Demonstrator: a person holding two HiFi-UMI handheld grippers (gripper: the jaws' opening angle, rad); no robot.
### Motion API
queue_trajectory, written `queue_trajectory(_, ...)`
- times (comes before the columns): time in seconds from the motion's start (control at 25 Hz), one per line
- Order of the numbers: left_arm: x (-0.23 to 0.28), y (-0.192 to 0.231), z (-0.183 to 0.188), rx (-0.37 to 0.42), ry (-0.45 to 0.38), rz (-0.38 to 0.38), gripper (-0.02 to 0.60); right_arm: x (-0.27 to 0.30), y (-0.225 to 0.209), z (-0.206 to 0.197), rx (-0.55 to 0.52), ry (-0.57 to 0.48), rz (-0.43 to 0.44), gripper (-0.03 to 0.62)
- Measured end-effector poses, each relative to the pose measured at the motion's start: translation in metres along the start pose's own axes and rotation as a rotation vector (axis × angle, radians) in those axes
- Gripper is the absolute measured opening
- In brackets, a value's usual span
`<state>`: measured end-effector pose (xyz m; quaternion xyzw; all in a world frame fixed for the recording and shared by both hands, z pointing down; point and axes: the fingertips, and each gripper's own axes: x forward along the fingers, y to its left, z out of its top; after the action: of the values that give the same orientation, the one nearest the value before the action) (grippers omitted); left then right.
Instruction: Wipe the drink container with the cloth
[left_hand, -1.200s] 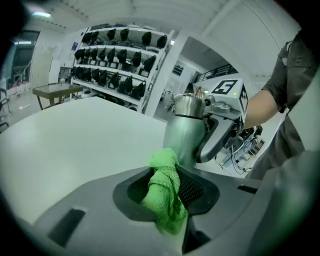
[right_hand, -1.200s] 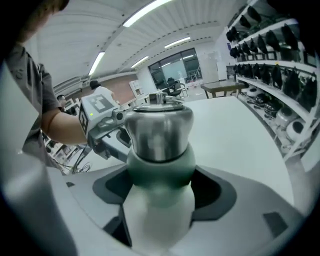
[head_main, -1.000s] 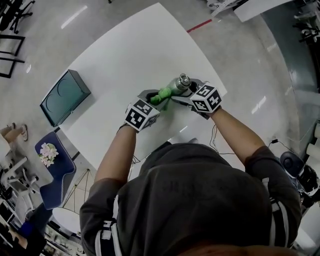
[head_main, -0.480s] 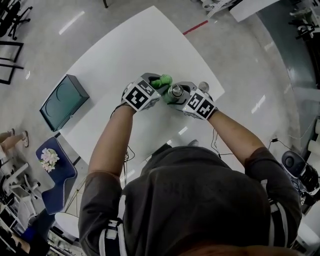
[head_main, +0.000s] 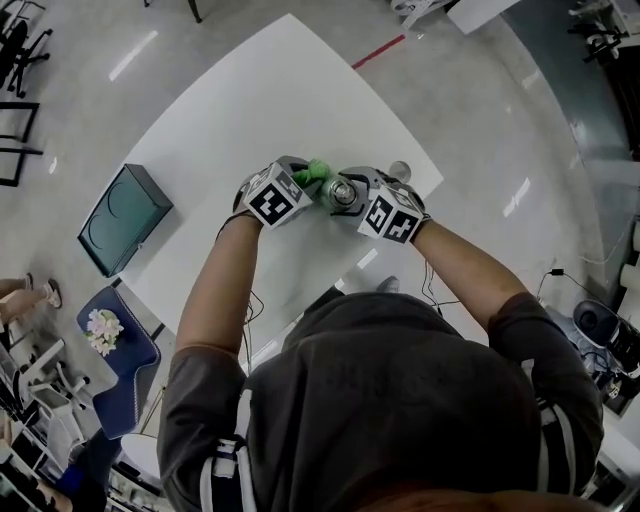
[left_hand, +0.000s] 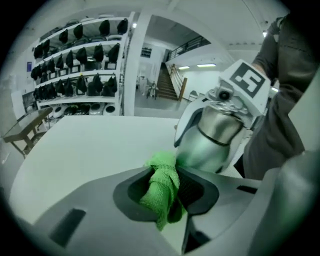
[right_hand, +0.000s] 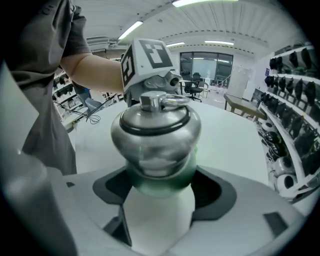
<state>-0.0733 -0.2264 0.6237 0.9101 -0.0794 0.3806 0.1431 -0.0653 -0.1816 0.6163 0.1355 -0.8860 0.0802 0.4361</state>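
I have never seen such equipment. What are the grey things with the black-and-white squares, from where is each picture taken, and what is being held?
There is no robot here. A person at a white table holds a hand tool with a two-fingered claw in each hand; the marker cubes belong to these tools. The head view comes from a camera on the person's head, looking down. The two gripper views come from cameras riding on the tools, each looking along its own claw. The left claw is closed on a bunched green cloth. The right claw is closed around a steel drink flask. The cloth's end meets the flask's side. Near the right claw lies a small round thing; I cannot tell what it is.
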Motion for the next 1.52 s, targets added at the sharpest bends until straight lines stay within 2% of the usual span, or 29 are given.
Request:
queue_trajectory(0.16,-0.035,-0.034,-0.01,0.037,-0.029,-0.113,0.092,0.004,0.0,0.001,0.002,-0.004,-0.006,0.353)
queue_trajectory(0.36,-0.057,-0.092,-0.014,-0.014,-0.083,-0.191,0.092,0.002,0.001,0.0,0.005,-0.004,-0.012,0.356)
queue_trajectory(0.48,-0.052,-0.108,-0.03,-0.083,-0.075,-0.152,0.092,0.003,0.003,-0.002,0.007,0.005,-0.025,0.362)
queue_trajectory(0.6,-0.059,-0.106,-0.032,-0.173,-0.122,-0.093,0.094,-0.004,0.005,0.006,0.014,-0.027,-0.036,0.428)
queue_trajectory(0.76,-0.071,-0.093,-0.019,-0.229,-0.199,-0.048,0.094,-0.027,0.002,0.008,0.011,-0.062,-0.05,0.439)
queue_trajectory(0.88,-0.08,-0.099,0.006,-0.237,-0.26,-0.06,0.094,-0.053,0.003,-0.003,0.04,-0.1,-0.068,0.436)
queue_trajectory(1.08,-0.089,-0.128,0.066,-0.164,-0.323,-0.077,0.094,-0.118,0.001,-0.044,0.147,-0.181,-0.167,0.371)
queue_trajectory(1.28,-0.072,-0.165,0.135,-0.102,-0.387,-0.058,0.094,-0.208,0.002,-0.103,0.301,-0.282,-0.348,0.31)
queue_trajectory(1.52,-0.014,-0.233,0.216,-0.037,-0.444,-0.124,0.094,-0.34,0.027,-0.197,0.516,-0.424,-0.59,0.236)
